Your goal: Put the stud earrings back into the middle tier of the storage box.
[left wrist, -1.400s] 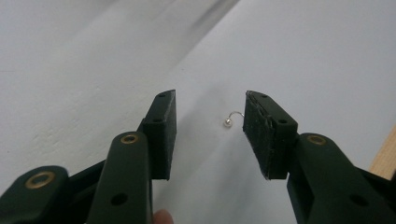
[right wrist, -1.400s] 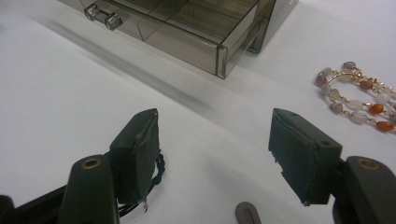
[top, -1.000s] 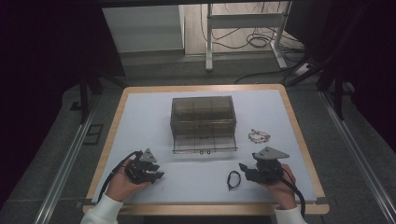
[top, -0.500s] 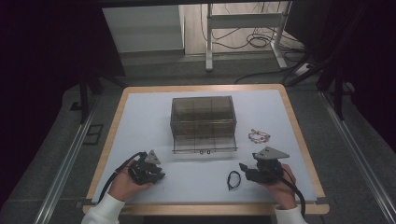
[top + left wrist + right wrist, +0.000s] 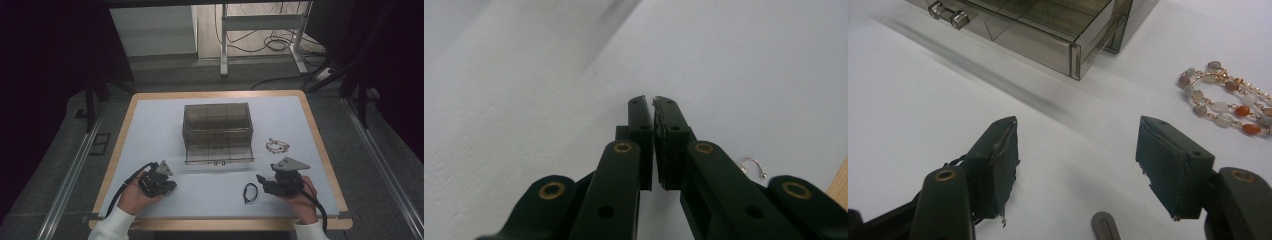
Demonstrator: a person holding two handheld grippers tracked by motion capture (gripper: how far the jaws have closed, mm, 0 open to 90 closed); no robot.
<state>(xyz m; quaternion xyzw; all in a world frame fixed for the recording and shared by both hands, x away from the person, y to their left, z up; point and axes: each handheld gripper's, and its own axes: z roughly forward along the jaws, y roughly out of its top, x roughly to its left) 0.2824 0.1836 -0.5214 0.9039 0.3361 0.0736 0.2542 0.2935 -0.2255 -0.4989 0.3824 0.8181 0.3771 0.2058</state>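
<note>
A smoky clear drawer box (image 5: 216, 125) stands mid-table, and its bottom drawer (image 5: 218, 159) is pulled out toward me. Right of it lies a beaded bracelet (image 5: 277, 146) (image 5: 1225, 102). A black loop (image 5: 250, 192) rests on the white mat between my hands. My left gripper (image 5: 172, 187) (image 5: 654, 102) sits at the front left; its jaws have just been closing and now meet with nothing between them. A small silver hook earring (image 5: 754, 166) lies on the mat beside its right jaw. My right gripper (image 5: 260, 180) (image 5: 1078, 125) stands open over bare mat, short of the bracelet.
The white mat (image 5: 150, 130) covers a wood-rimmed table (image 5: 320, 145). The drawer's two clear knobs (image 5: 948, 15) face my right gripper. Beyond the table are a dark floor, cables and a white stand (image 5: 260, 30).
The left gripper's jaws have come together. Both hands have stayed where they were, and the right gripper is still open.
</note>
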